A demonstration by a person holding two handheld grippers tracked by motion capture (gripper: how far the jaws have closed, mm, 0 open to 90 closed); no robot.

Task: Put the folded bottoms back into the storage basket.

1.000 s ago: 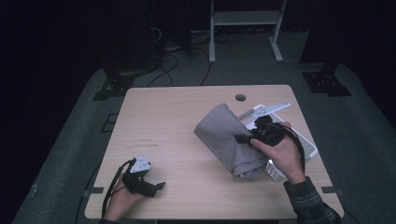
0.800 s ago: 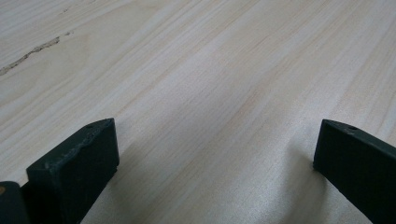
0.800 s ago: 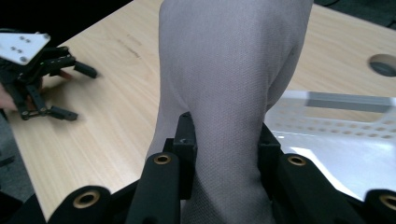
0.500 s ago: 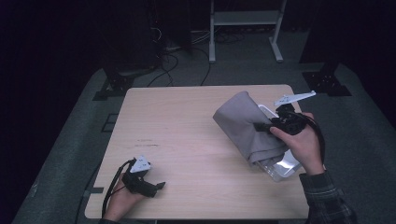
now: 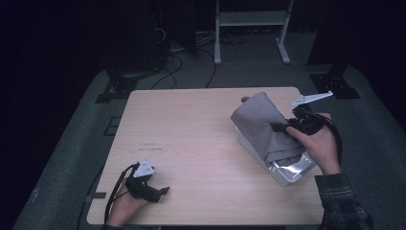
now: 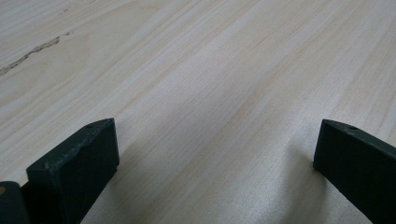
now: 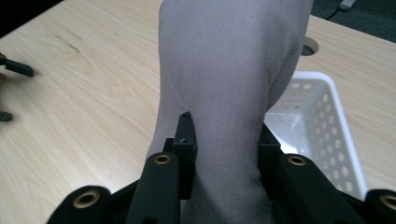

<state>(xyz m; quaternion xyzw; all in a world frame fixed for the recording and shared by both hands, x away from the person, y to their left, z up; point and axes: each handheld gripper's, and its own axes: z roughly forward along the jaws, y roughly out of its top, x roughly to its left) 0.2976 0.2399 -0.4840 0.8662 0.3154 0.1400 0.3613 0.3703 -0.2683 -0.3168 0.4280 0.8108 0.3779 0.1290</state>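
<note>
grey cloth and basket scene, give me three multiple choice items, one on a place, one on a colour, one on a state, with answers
1. Where does the white basket stand on the table?
A. near the person's left hand
B. at the right side, under the cloth
C. at the far left corner

2. What colour is the cloth?
A. grey
B. red
C. blue

3. How is the right gripper?
A. open over bare wood
B. lying on the floor
C. shut on the cloth

Answers:
1 B, the high view shows it by the right edge with the cloth draped over it.
2 A, the right gripper view shows grey weave.
3 C, both jaws press the fabric between them, while the left gripper stands open on the table.
</note>
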